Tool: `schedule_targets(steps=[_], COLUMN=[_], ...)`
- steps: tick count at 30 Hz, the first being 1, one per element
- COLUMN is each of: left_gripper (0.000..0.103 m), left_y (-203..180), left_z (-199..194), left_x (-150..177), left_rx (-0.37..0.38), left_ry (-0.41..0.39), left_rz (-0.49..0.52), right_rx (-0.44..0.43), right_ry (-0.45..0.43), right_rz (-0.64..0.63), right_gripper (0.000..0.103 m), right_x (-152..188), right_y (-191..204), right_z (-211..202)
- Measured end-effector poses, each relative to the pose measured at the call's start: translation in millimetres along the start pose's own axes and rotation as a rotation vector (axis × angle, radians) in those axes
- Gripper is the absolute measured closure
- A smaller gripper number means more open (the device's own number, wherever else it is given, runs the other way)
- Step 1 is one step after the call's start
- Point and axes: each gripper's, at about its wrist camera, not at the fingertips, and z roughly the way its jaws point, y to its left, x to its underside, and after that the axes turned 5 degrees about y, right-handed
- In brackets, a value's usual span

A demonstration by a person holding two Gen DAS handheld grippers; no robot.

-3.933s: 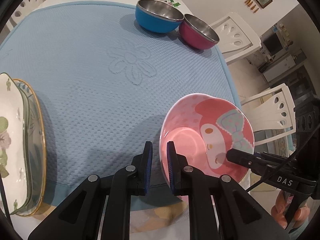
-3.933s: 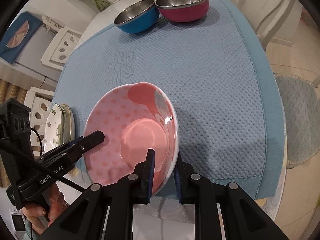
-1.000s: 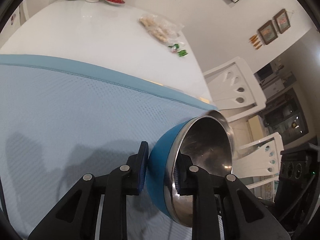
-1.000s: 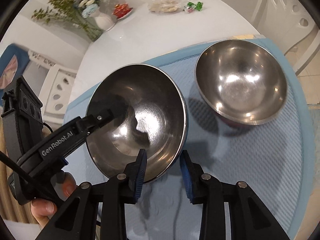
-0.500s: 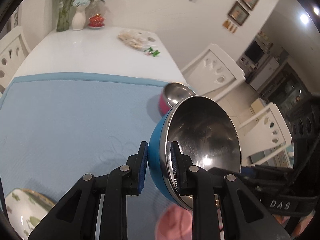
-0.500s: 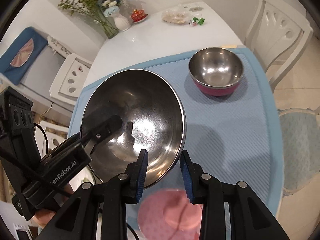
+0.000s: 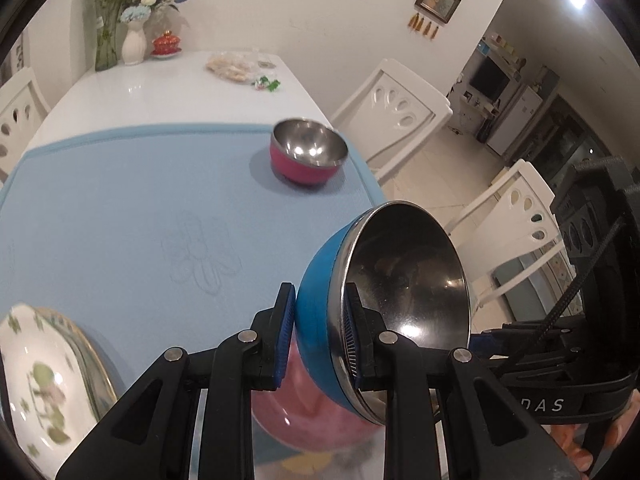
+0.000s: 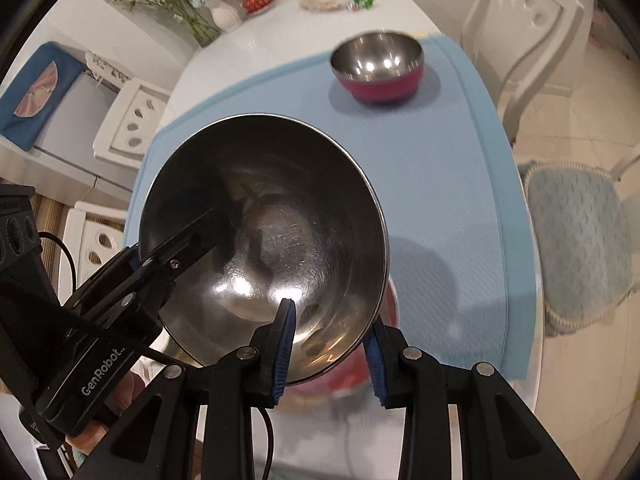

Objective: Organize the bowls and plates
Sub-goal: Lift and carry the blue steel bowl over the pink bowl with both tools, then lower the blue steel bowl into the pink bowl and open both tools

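Both grippers hold one blue bowl (image 7: pixel 320 312) with a steel inside (image 8: pixel 272 240), lifted over the near end of the blue mat (image 7: pixel 132 216). My left gripper (image 7: pixel 318 332) is shut on its left rim. My right gripper (image 8: pixel 330 344) is shut on the near right rim. Right under it sits the pink bowl (image 7: pixel 304 416), mostly hidden; in the right wrist view only the pink bowl's edge (image 8: pixel 390 312) shows. A magenta bowl (image 7: pixel 306 156) with a steel inside stands at the mat's far right corner (image 8: pixel 376 68). Stacked floral plates (image 7: pixel 44 384) lie at the near left.
White chairs (image 7: pixel 394 108) stand along the right side of the table, one with a blue cushion (image 8: pixel 580 240). At the far end of the white table (image 7: pixel 160 92) are a vase of flowers (image 7: pixel 134 40), a red lidded pot (image 7: pixel 167 44) and a bag of snacks (image 7: pixel 234 66).
Both grippers have carried the blue bowl back from beside the magenta bowl to the near end of the mat, above the pink bowl. The magenta bowl stays in its place.
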Motion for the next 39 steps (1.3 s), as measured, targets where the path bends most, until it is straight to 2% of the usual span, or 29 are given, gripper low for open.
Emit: schedule_targets(steps=[10,16,24,29,33,36,39], left_gripper=[0.083,0.083,0.083,0.078,0.065,0.065,0.065], left_y=[1,1,3,1,-2,-1,4], left_z=[11,22,31,35,35,34,28], left_x=[30,44,46,44,39,33,30], left_rx=[0.006,-0.037,-0.060,-0.115,-0.185,-0.185,-0.183], left_ry=[0.079,0.114,0.141,0.158,0.159,0.170,0.162], left_rz=[-0.028,-0.036,-0.046,-0.019,0.050,0.085,0.076], right_rx=[0.009,0.030,0.024,0.016,0.014,0.003,0.009], right_ry=[0.082,0.125,0.141,0.144,0.143,0.141,0.145], right_rz=[0.024,0.010,0.013,0.017,0.014,0.008,0.002], right_gripper=[0.070,0.070,0.070,0.070,0.070,0.070,0.070], right_x=[22,27,28,29,29,29,30], right_y=[-9,-9,-10,-10,-10,-8,-8], right_z=[17,27,33,33,32,32,33])
